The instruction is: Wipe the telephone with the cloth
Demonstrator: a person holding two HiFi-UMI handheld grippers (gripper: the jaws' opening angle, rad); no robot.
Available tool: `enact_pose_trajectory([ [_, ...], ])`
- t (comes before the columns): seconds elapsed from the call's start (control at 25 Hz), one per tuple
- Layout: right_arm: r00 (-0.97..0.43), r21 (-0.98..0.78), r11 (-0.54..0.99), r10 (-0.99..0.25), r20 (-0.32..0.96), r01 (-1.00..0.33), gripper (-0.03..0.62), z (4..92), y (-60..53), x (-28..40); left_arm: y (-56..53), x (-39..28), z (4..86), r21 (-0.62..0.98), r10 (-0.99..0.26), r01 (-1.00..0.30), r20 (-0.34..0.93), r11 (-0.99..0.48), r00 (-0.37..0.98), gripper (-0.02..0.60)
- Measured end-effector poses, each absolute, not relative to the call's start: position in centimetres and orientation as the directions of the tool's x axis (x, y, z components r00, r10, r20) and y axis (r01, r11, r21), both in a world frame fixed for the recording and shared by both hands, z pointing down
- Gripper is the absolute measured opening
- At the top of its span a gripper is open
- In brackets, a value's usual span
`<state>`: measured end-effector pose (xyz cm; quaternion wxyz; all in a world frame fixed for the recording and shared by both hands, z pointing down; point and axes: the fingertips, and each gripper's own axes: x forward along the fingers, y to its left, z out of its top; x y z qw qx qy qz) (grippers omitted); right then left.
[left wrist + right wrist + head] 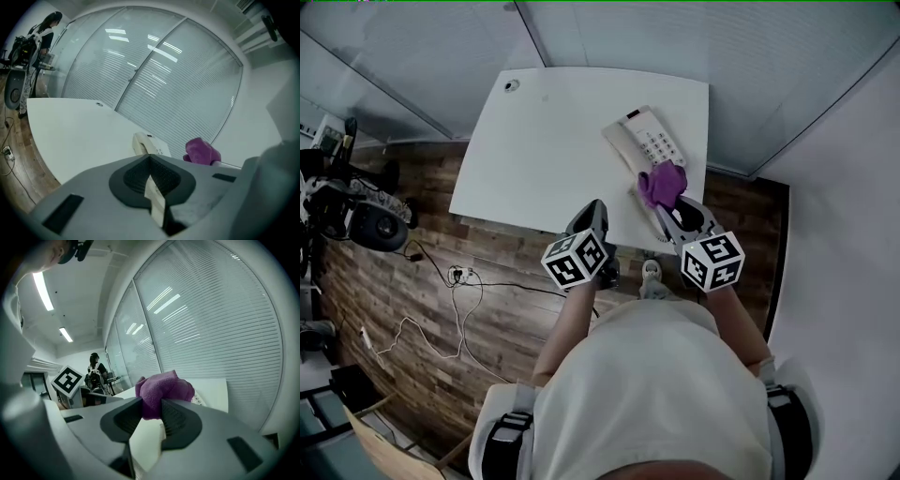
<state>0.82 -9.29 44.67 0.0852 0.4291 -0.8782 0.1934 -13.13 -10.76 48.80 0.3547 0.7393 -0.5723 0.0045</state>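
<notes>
Currently: right gripper (pixel 675 214) clamped on cloth (pixel 661 185). Bunched wad projects ahead of jaws, so fabric rather than pads meets phone (pixel 643 139). Phone lies diagonally near right edge of table (pixel 544 141). Cloth sits over phone's near end, likely start point for wipe stroke. Left gripper (pixel 593 217) fully closed, empty, at table's near edge, apart from phone. Probable reason: parked clear, available to steady phone.
</notes>
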Motion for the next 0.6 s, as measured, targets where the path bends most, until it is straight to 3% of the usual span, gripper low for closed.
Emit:
enact_pose_trajectory([
  [0.6,-0.560,-0.259,0.498,-0.757,0.335,-0.828,0.124,45.0,2.3,-0.8,0.3,-12.3,49.5,0.530,-0.741,-0.815,0.446,-0.233,0.502,0.020],
])
